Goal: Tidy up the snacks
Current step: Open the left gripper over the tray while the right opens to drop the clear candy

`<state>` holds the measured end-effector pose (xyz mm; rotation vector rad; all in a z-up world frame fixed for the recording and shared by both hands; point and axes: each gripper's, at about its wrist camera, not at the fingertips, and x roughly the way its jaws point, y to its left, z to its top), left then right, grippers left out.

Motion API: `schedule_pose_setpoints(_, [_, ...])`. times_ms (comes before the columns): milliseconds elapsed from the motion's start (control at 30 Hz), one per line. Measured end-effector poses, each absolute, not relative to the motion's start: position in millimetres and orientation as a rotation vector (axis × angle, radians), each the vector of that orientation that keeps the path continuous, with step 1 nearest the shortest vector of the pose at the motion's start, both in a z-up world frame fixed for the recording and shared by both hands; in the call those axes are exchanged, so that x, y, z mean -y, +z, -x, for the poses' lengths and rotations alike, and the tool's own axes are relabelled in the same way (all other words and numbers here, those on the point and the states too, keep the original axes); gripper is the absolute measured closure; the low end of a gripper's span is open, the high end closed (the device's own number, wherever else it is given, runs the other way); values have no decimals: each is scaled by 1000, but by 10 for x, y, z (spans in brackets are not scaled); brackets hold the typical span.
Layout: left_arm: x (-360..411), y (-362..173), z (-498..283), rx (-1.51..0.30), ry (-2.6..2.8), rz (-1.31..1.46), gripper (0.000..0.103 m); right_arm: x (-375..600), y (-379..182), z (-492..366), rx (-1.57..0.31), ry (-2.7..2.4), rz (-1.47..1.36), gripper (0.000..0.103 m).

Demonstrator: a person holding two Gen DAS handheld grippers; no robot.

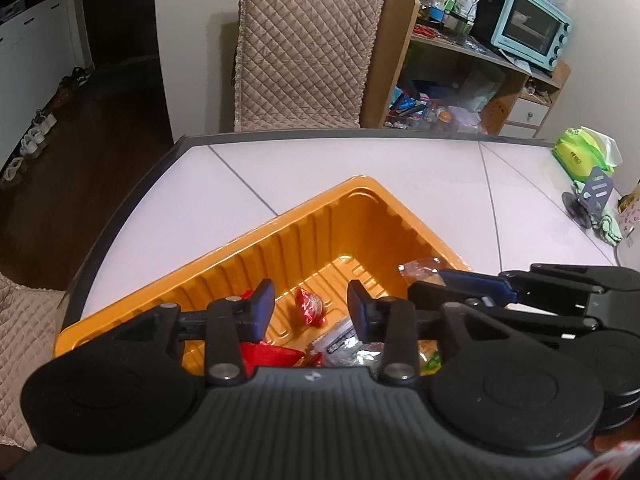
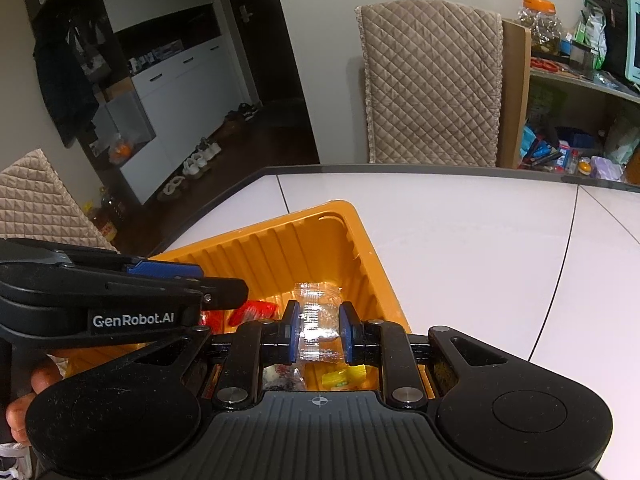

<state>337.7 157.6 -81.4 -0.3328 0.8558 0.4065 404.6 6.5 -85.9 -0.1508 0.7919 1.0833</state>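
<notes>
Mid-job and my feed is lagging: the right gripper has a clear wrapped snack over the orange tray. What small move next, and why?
Probably open the right gripper to drop the clear-wrapped snack bar. It is pinched between the pads, over the orange ribbed plastic tray, where other wrapped snacks already lie. The left gripper is open, holding nothing.

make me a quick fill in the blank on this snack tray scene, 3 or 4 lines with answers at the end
1. The snacks lie in a ribbed plastic tray whose colour is ____.
2. The right tongs are shut on a snack in a ____ wrapper.
3. The left tongs, holding nothing, are ____.
4. Behind the table stands a chair with a ____ beige cover.

Missing words: orange; clear; open; quilted
</notes>
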Motion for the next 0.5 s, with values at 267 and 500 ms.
schedule_pose_setpoints(267, [-1653,-793,-3210,-855,441,378,63,-73,-846,-4046,-792,1090,152,82])
schedule_pose_setpoints(500, [-1724,-786,-3073,-862,480,401,61,-114,-850,-4020,-792,1098,155,82])
